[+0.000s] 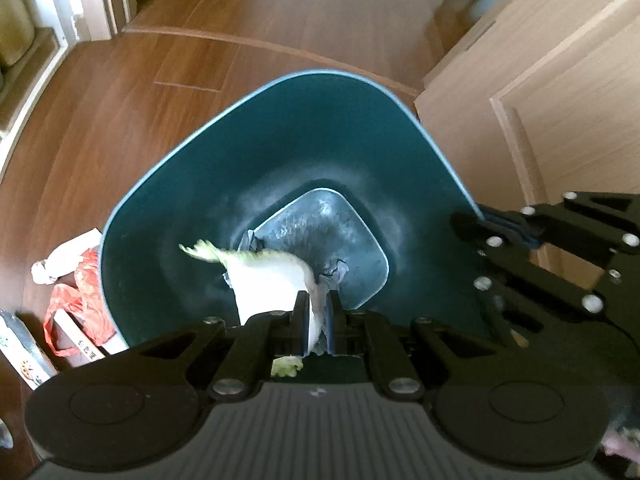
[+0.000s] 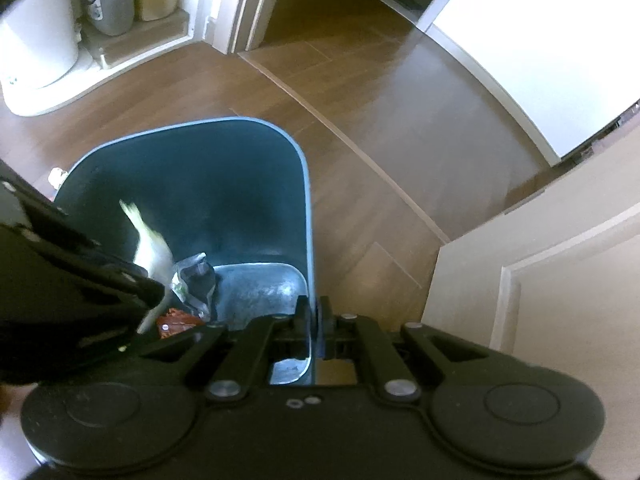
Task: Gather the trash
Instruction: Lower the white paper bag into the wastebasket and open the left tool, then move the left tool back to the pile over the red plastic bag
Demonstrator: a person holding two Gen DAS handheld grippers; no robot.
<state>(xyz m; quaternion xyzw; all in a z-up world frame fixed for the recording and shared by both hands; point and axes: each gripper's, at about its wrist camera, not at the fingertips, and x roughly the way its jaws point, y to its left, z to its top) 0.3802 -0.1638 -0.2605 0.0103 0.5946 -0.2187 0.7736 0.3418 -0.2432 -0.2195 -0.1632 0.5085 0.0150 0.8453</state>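
A dark teal trash bin (image 1: pixel 248 152) stands on the wood floor, its mouth facing up at me. My left gripper (image 1: pixel 318 320) hangs over the bin's mouth, shut on a pale cabbage leaf (image 1: pixel 272 276) with a green frilly tip. In the right wrist view the same leaf (image 2: pixel 154 250) juts into the bin (image 2: pixel 224 184). My right gripper (image 2: pixel 316 320) is shut on the bin's near rim; it shows from the left wrist as the black linkage clamped on the rim (image 1: pixel 486 226). Crumpled grey wrappers (image 2: pixel 196 278) and a brown packet (image 2: pixel 176 322) lie at the bin's bottom.
A red plastic bag (image 1: pixel 84 300) and a white crumpled wad (image 1: pixel 44 274) lie on the floor left of the bin. A light wood cabinet (image 1: pixel 540 120) stands close on the right. A white appliance (image 2: pixel 36 40) and a doorway sit further back.
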